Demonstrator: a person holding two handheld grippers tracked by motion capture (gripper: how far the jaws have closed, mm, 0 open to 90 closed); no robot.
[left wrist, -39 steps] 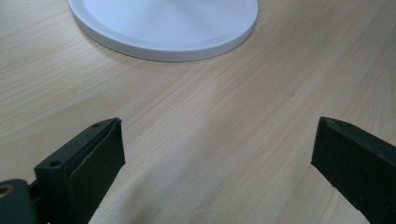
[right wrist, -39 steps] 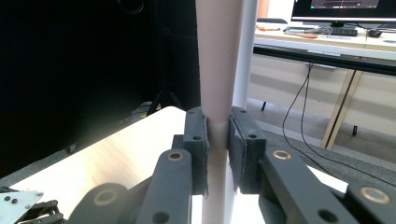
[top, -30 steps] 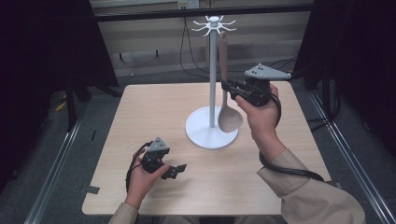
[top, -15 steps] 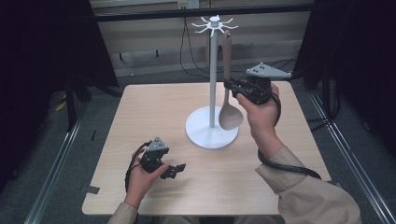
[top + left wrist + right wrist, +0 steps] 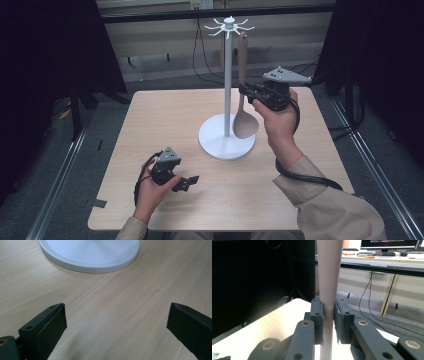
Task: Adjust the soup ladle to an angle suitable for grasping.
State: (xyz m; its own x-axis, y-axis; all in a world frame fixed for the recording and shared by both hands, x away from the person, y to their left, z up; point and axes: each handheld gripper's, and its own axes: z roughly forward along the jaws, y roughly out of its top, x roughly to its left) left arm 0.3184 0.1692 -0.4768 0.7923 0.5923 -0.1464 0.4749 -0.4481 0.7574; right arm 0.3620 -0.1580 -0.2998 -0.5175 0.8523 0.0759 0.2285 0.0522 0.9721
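A white stand (image 5: 228, 80) with a round base (image 5: 220, 145) and a ring of hooks on top rises from the middle of the table. A wooden spoon (image 5: 245, 124) hangs upright just right of the pole, bowl down, with its handle top up by the hooks. My right gripper (image 5: 246, 90) is shut on the handle about halfway up; in the right gripper view the pads (image 5: 317, 315) press the pale handle (image 5: 329, 270) from both sides. My left gripper (image 5: 189, 183) rests low on the table near the front, open and holding nothing (image 5: 117, 315), facing the stand's base (image 5: 90, 252).
The light wooden table (image 5: 150, 125) has bare surface around the stand. A second brownish utensil (image 5: 221, 50) seems to hang left of the pole. Dark curtains, cables and metal floor rails surround the table.
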